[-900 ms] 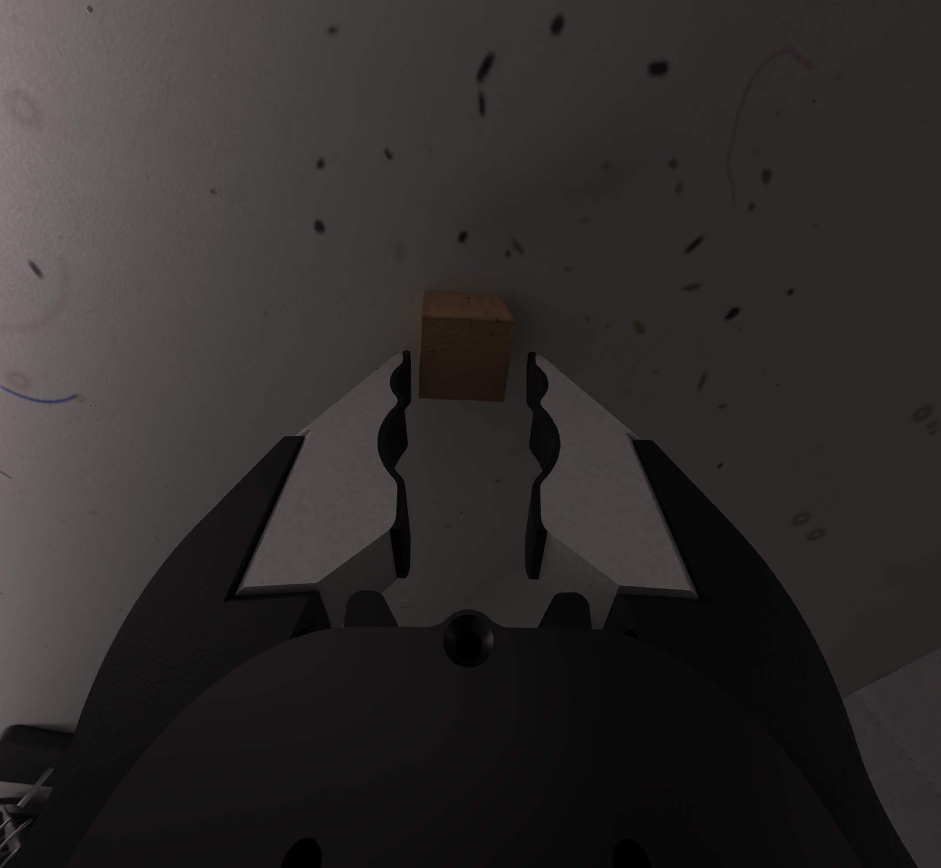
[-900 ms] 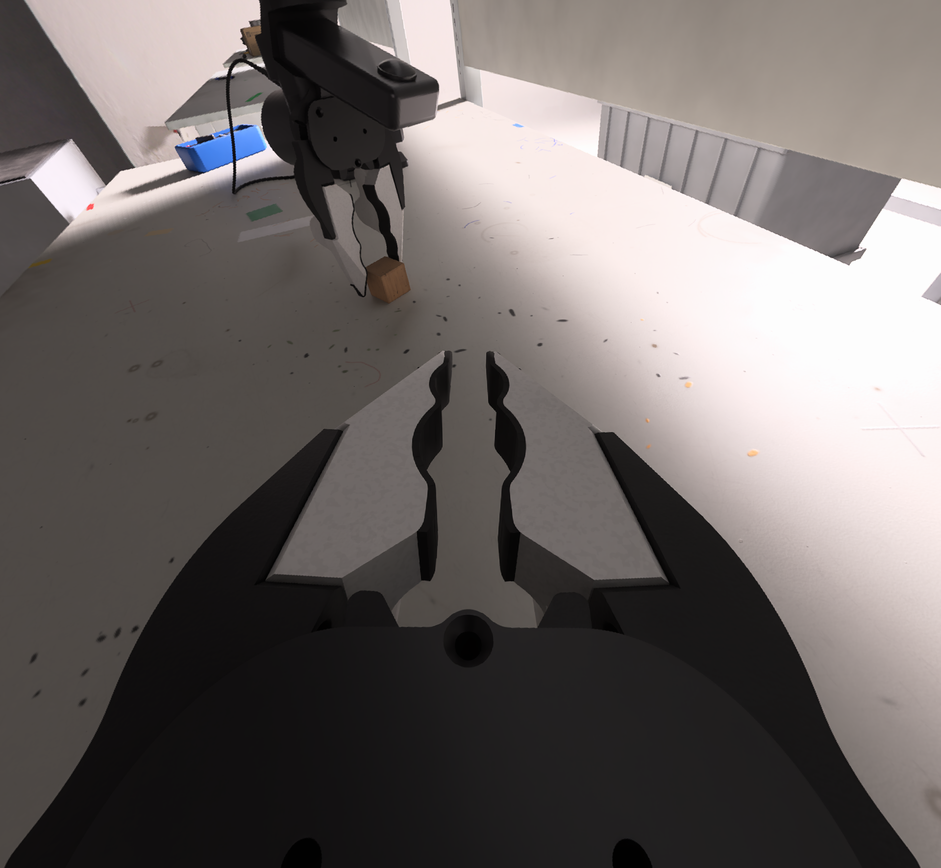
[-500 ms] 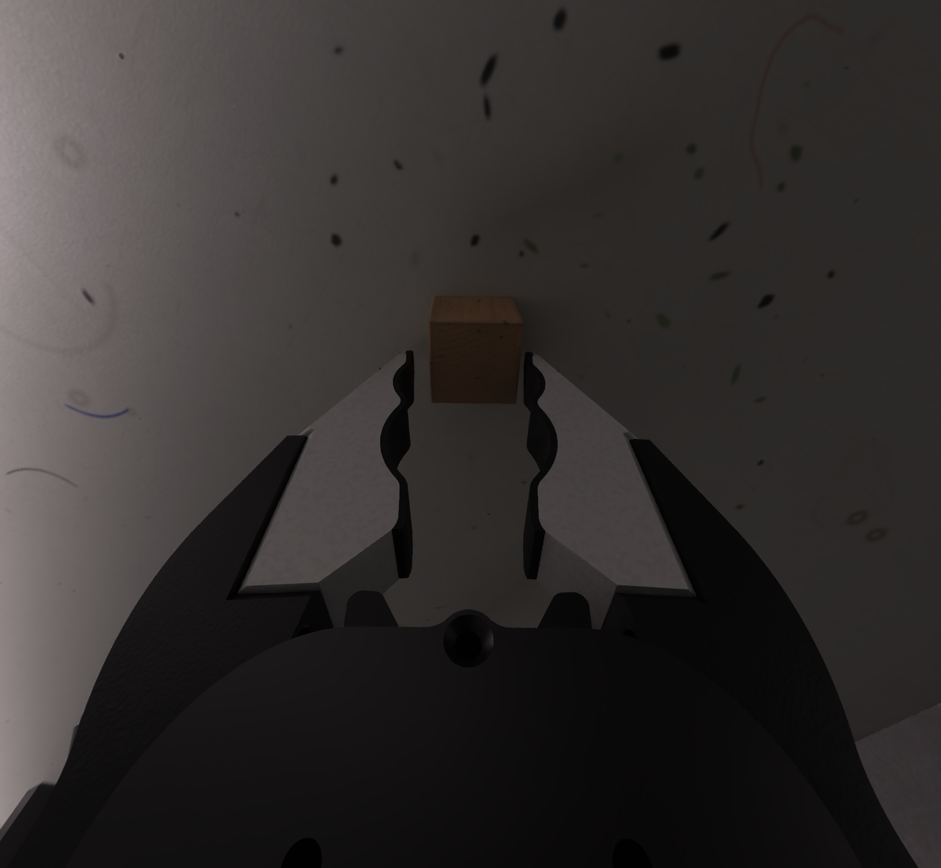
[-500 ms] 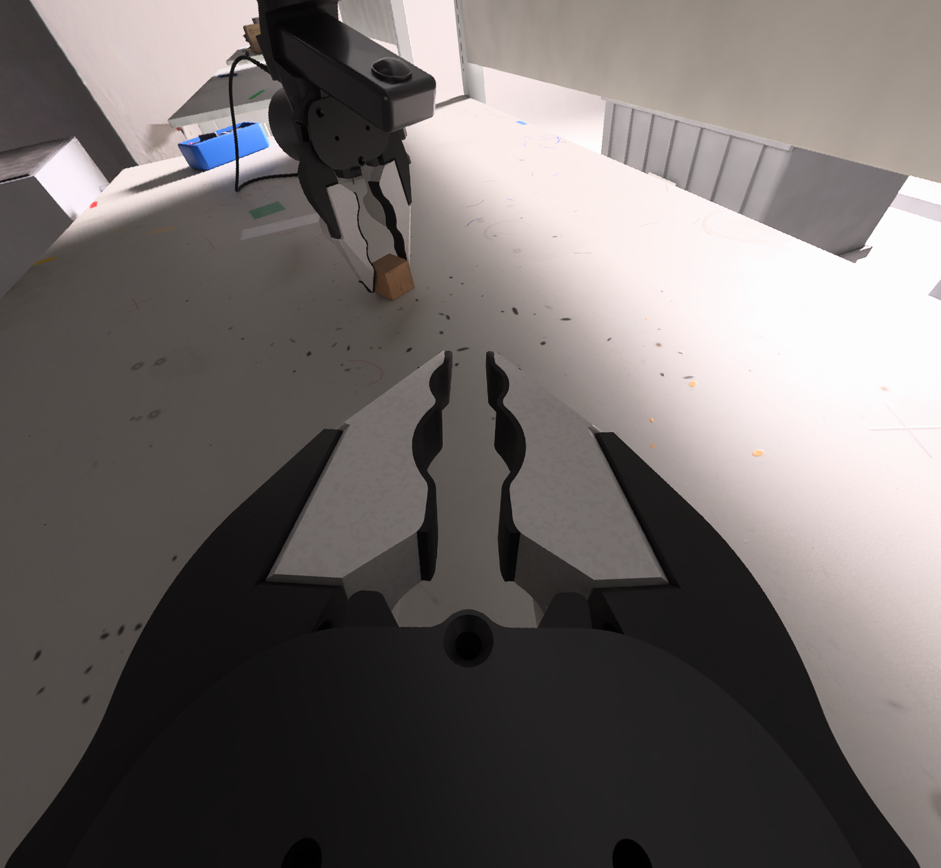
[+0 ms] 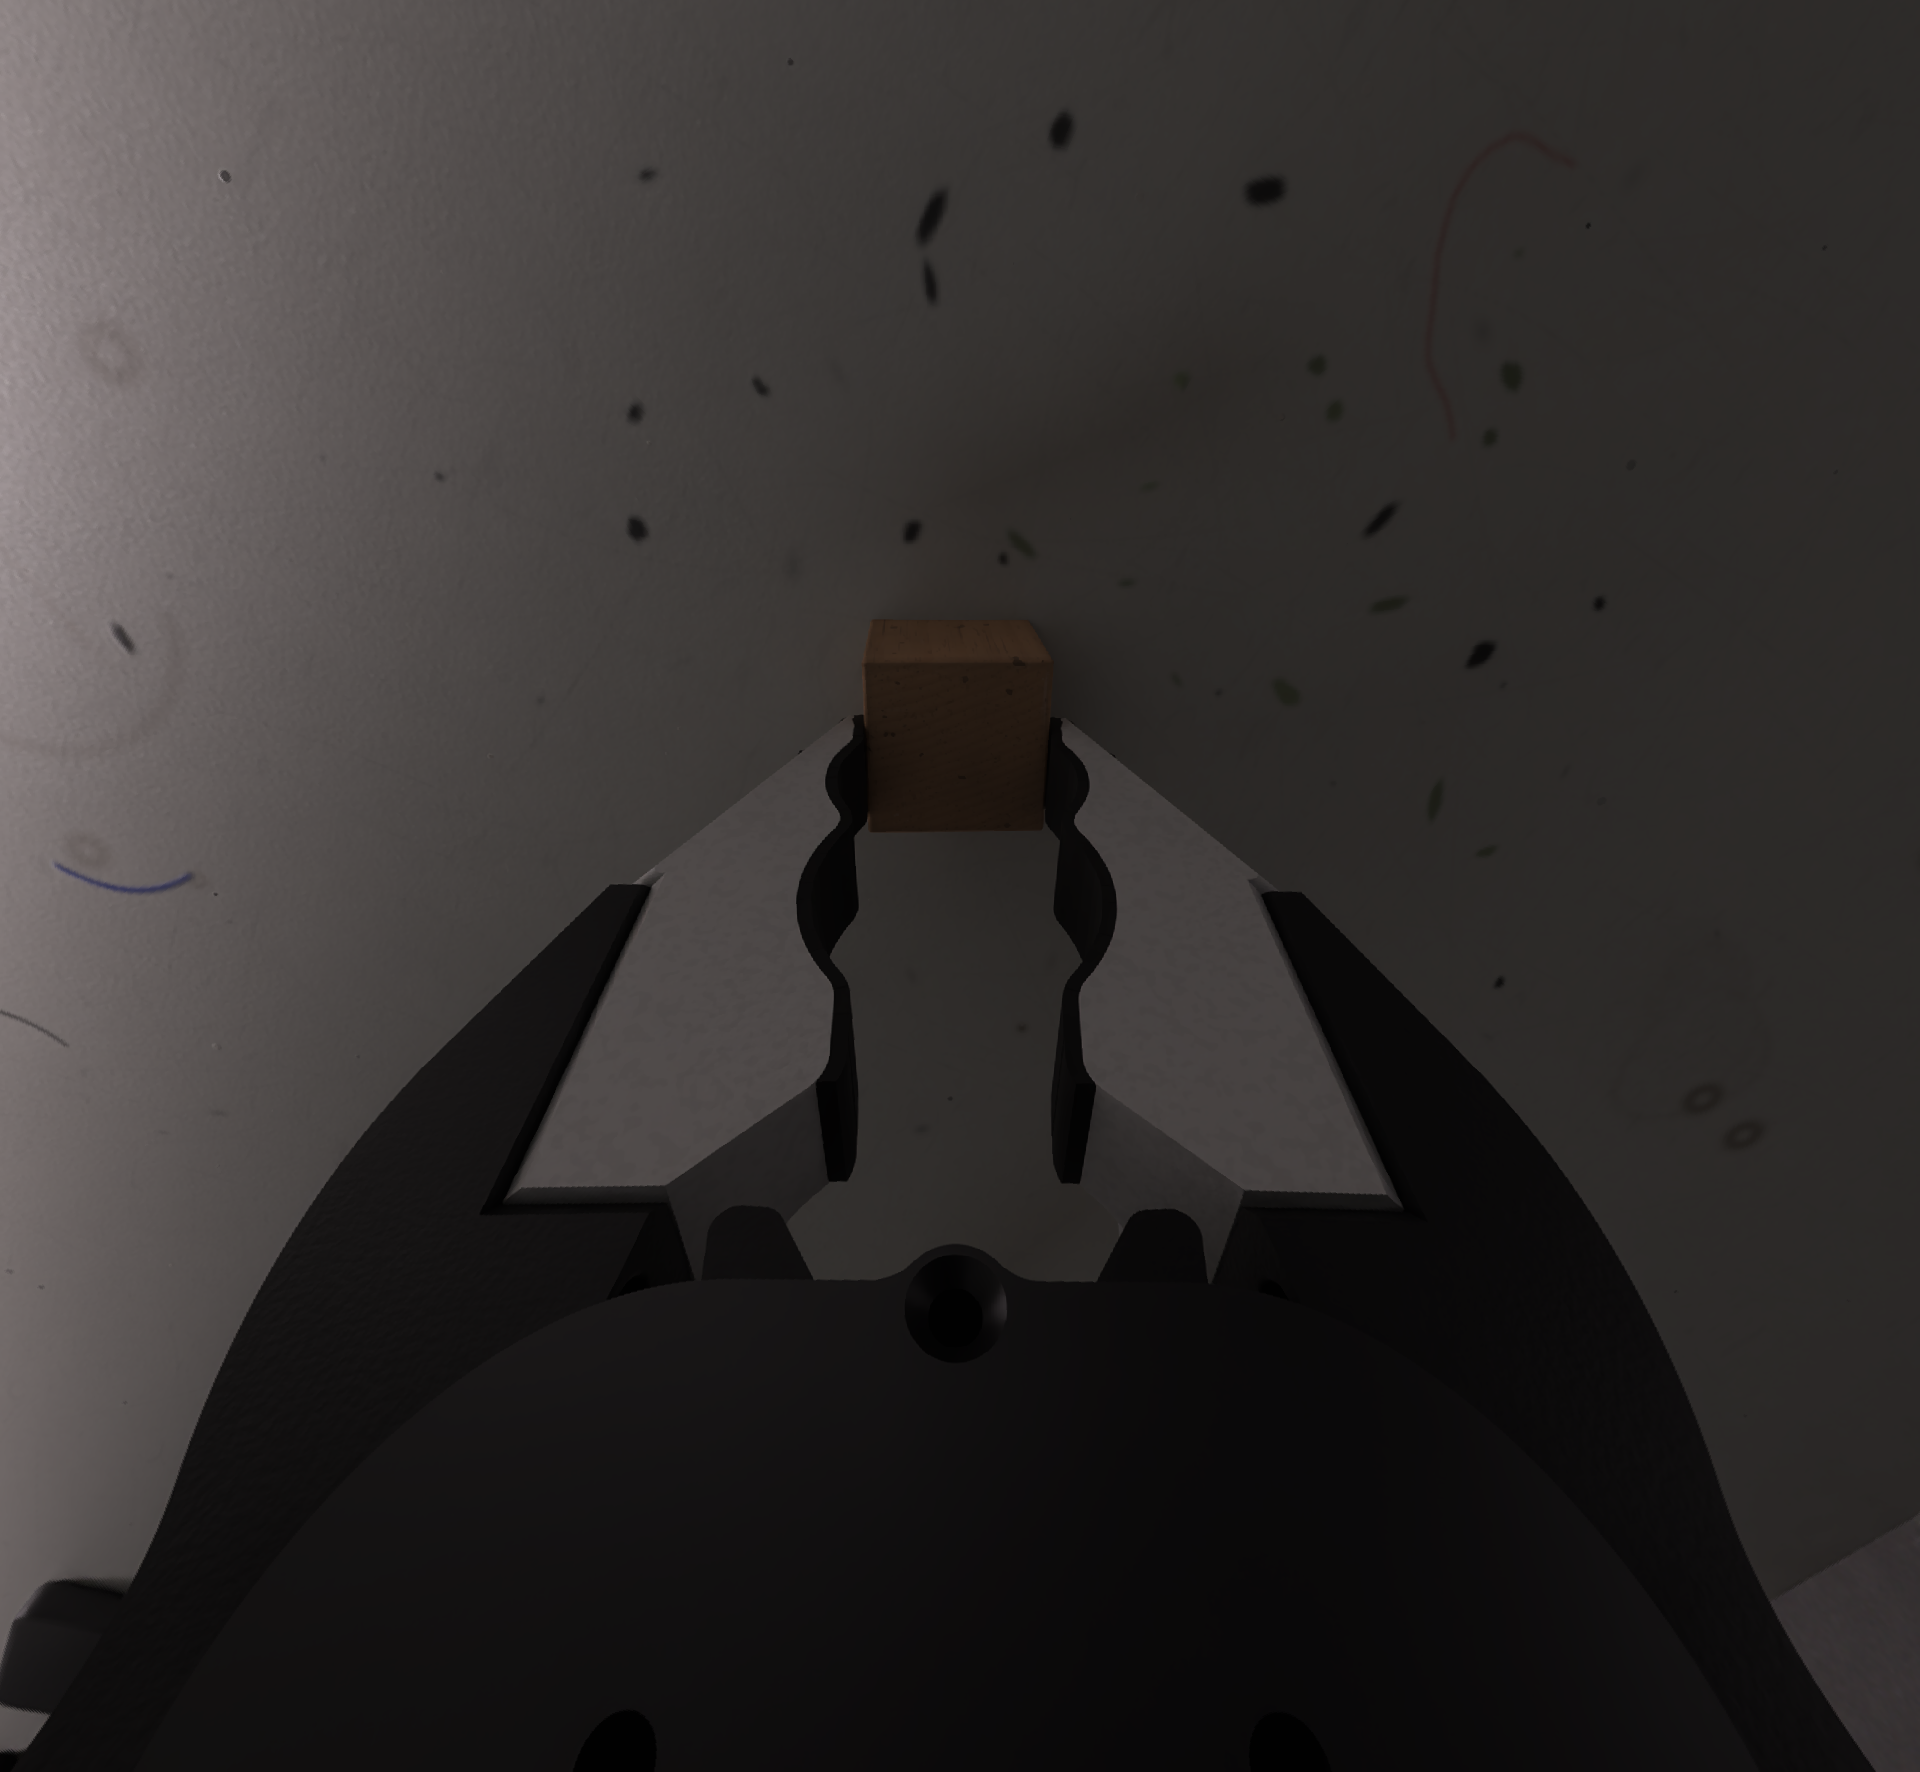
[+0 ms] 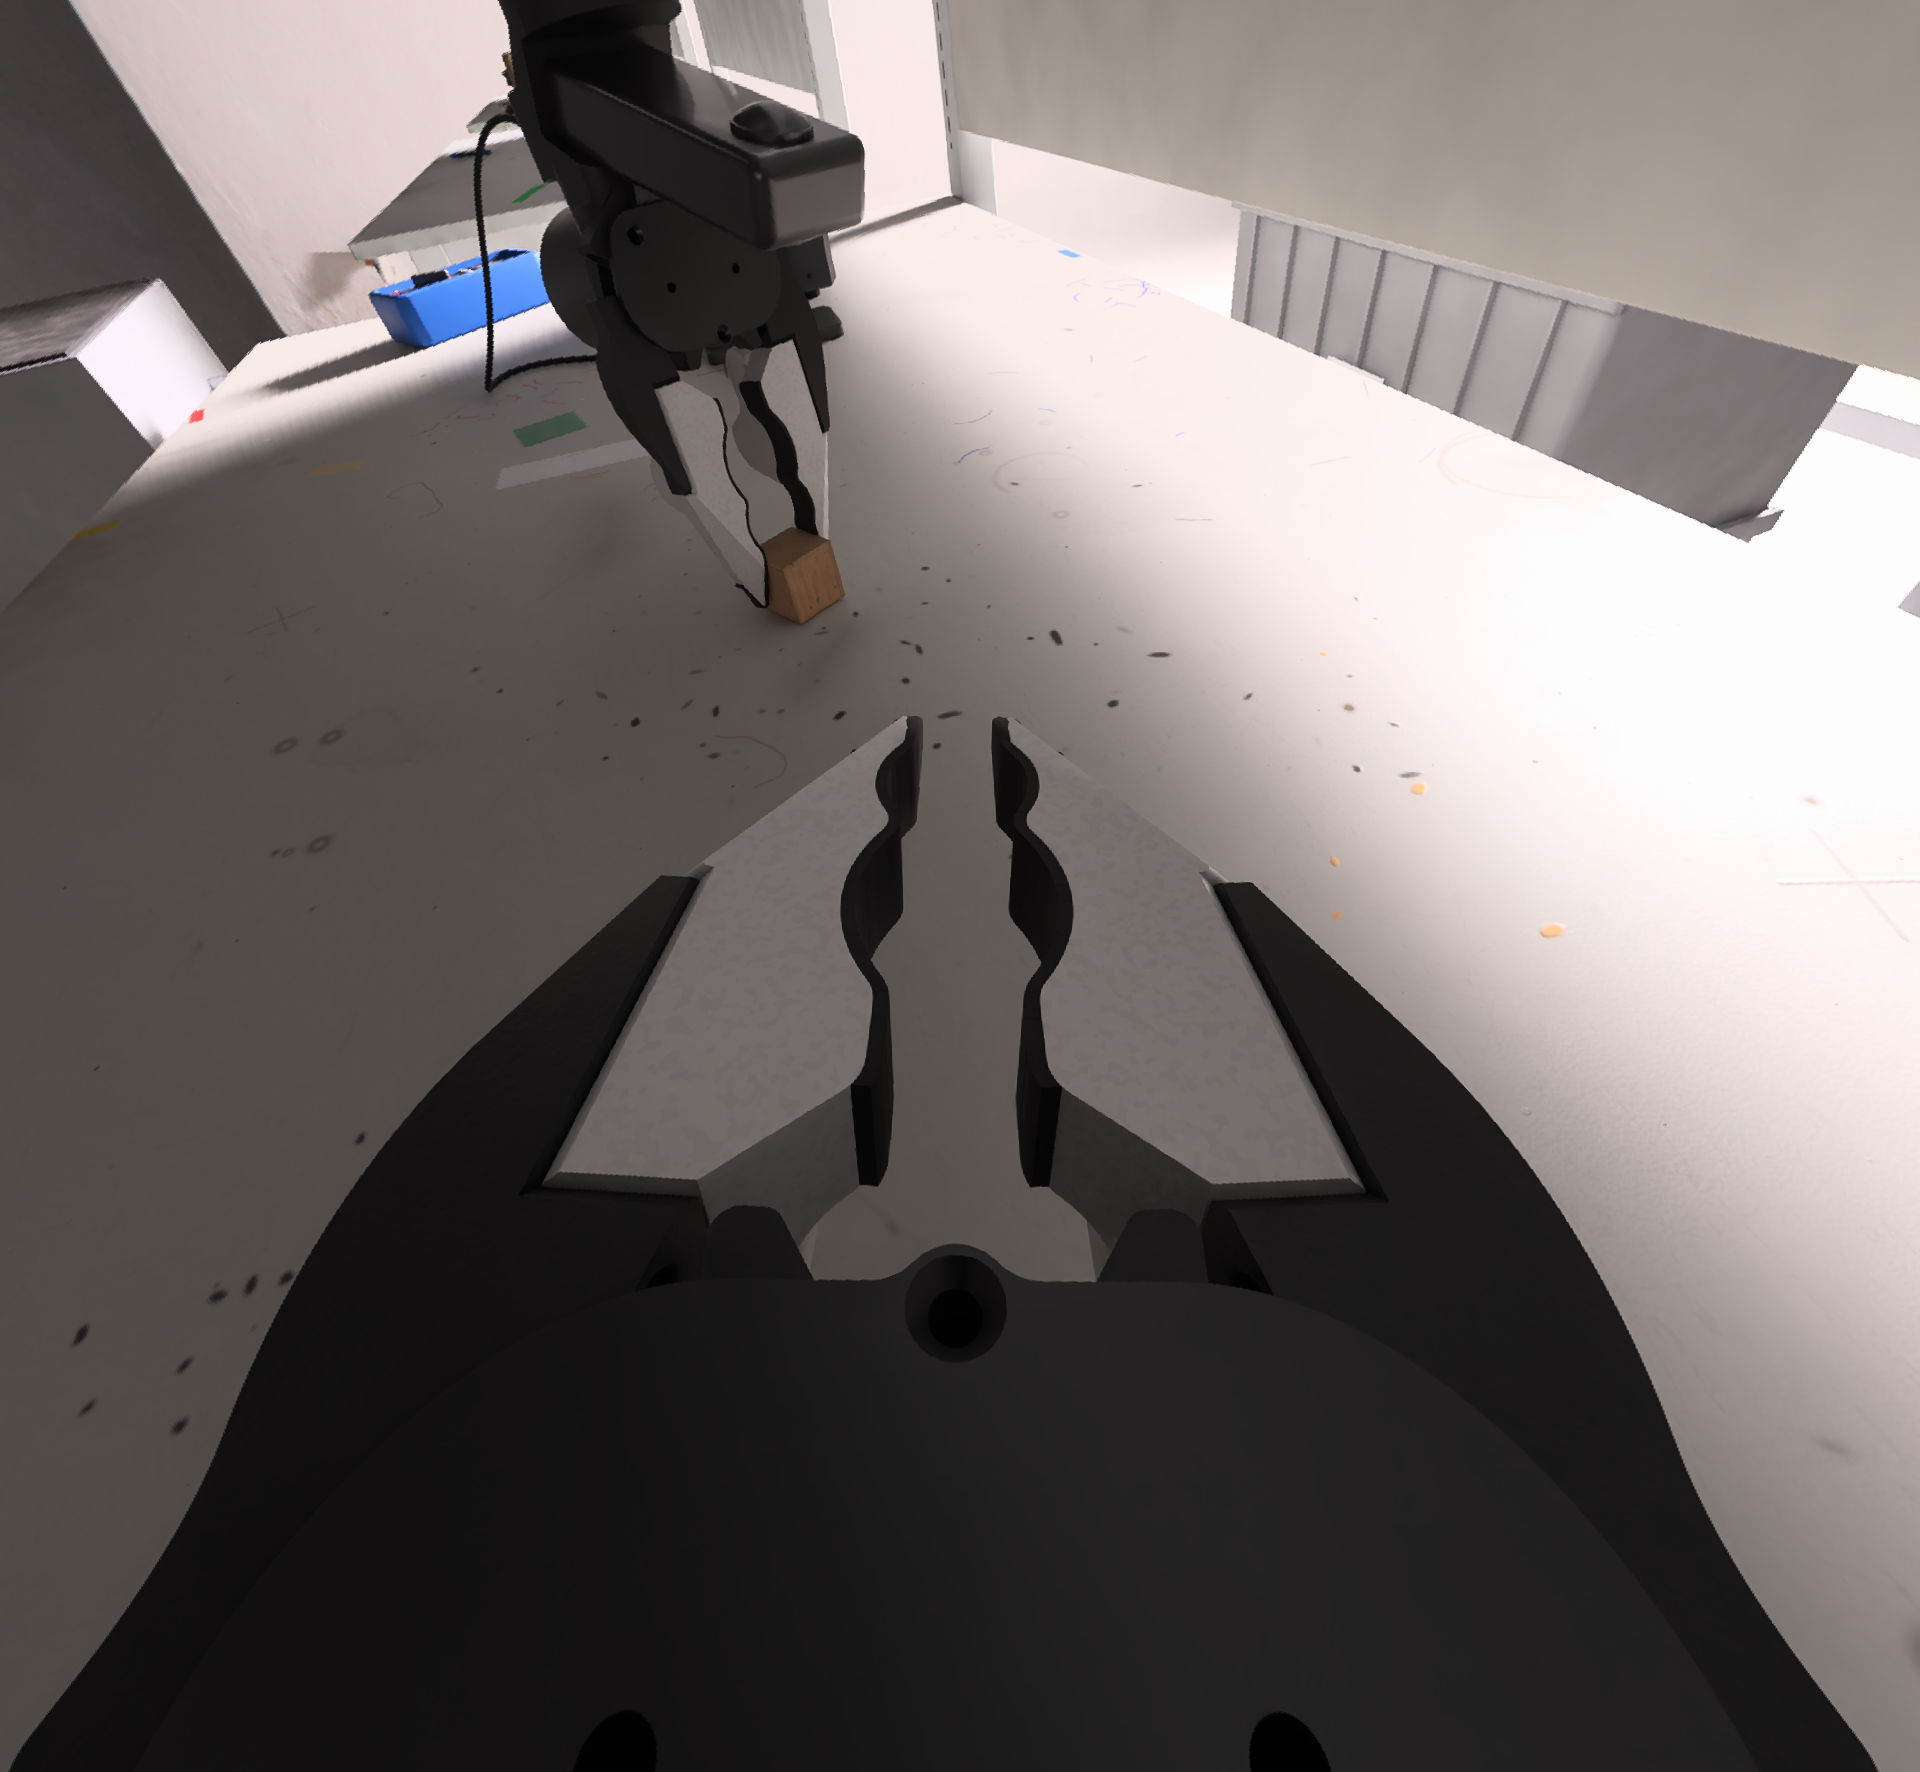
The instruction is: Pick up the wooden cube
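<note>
The wooden cube [image 5: 954, 725] is sat on a pale, scuffed table [image 5: 416, 268], right between the tips of the left gripper [image 5: 954, 735]. Both fingertips [image 5: 854, 766] are pressed up against the cube's sides, so it's gripped at the very tips, with about half of the block poking out past them. From the right wrist view, the same cube [image 6: 805, 574] is seen with its bottom edge down at the table [image 6: 1351, 579], so it doesn't look lifted off, though whether it's truly resting there or just barely clear can't be told. The left gripper [image 6: 774, 559] is angled steeply down onto it from above.

The right gripper [image 6: 954, 735] is held well apart from the cube, hanging over the table and pointed toward it, with its fingers set narrow and only a slim gap between them; nothing is held there.

Dark specks are scattered over the table around the cube. A blue bin [image 6: 457, 294] is seen at the far edge.
</note>
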